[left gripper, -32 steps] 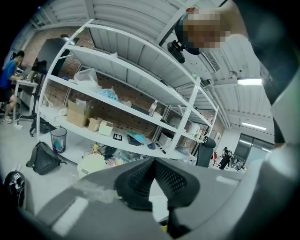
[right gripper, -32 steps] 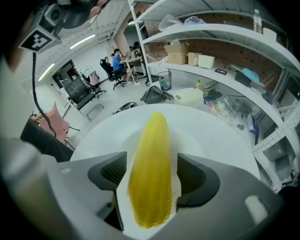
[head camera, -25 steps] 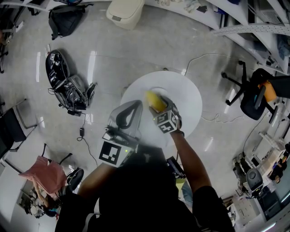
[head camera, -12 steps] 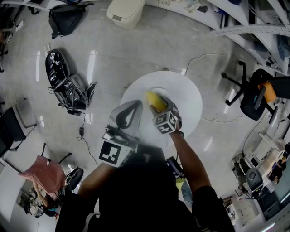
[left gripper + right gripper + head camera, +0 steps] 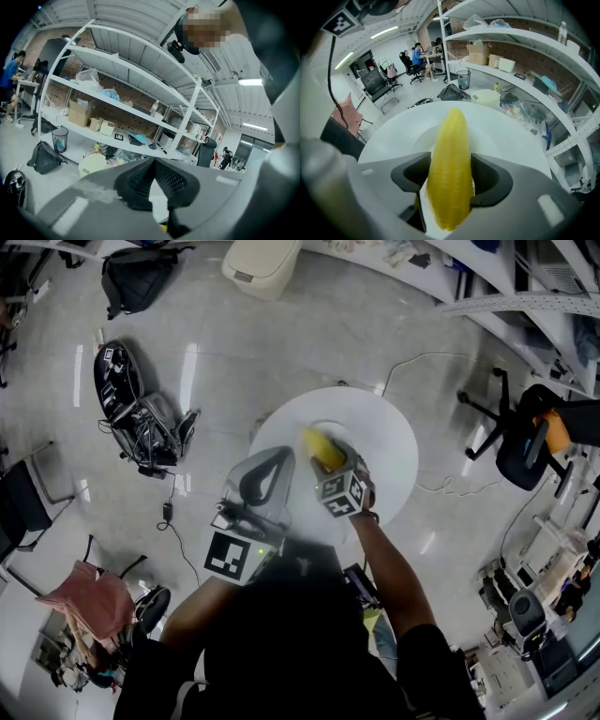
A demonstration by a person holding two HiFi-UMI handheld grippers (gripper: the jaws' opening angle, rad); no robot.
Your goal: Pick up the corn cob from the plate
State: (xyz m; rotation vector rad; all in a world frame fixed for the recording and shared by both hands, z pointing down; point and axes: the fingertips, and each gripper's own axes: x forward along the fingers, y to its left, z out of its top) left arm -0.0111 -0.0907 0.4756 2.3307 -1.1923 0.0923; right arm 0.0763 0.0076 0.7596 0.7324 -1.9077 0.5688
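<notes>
Narrower jaws of right hand-held gripper on tapered yellow corn cob

No text, label, brand or number can be read.

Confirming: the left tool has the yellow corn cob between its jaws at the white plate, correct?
Wrong tool. The right tool has the yellow corn cob between its jaws, which have just been closing, at the white plate; the right gripper view shows it.
</notes>
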